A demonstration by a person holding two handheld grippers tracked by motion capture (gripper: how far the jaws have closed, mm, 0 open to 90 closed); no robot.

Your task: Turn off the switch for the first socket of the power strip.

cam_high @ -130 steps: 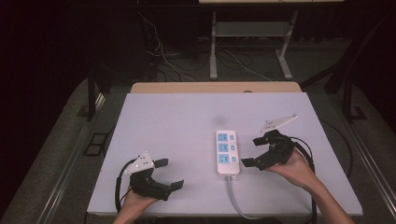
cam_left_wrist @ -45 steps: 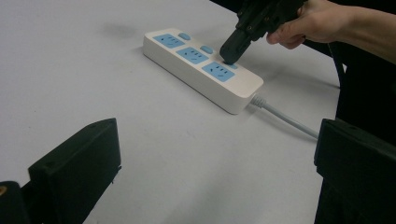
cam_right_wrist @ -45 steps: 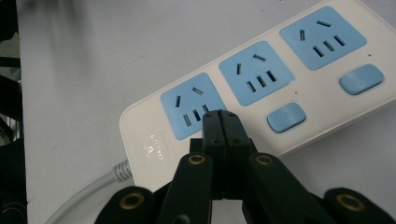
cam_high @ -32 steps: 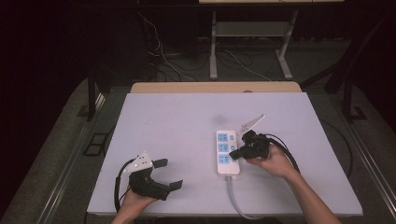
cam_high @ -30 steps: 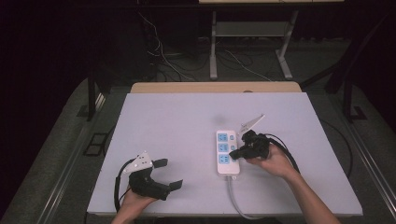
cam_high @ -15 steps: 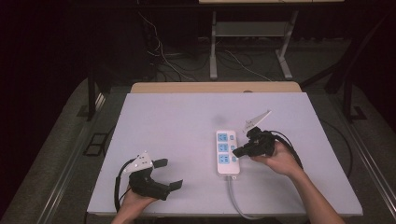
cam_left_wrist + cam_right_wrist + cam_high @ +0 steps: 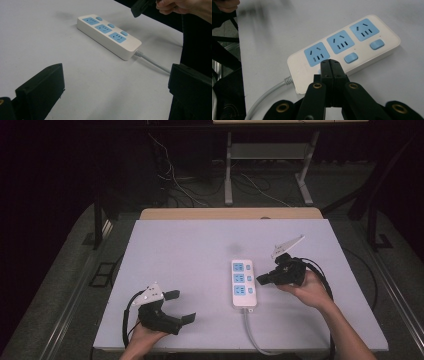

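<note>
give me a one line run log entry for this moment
right gripper: shut, tips over power strip nearest switch | left gripper: open, idle on table

The white three-socket power strip (image 7: 342,50), right of centre in the high view, looks like smooth plastic with a soft sheen, its light-blue socket faces and buttons matt, and its grey round cable (image 7: 152,62) looks rubbery. The pale lilac table top (image 7: 200,250) filling mid-frame is smooth and matt, with a bare wood-coloured edge strip (image 7: 230,213) along its far side. The black right gripper (image 7: 331,65) has matt hard plastic jaws with brass-coloured metal inserts, and the black left gripper (image 7: 112,100) shows the same dull, faintly grainy plastic.
</note>
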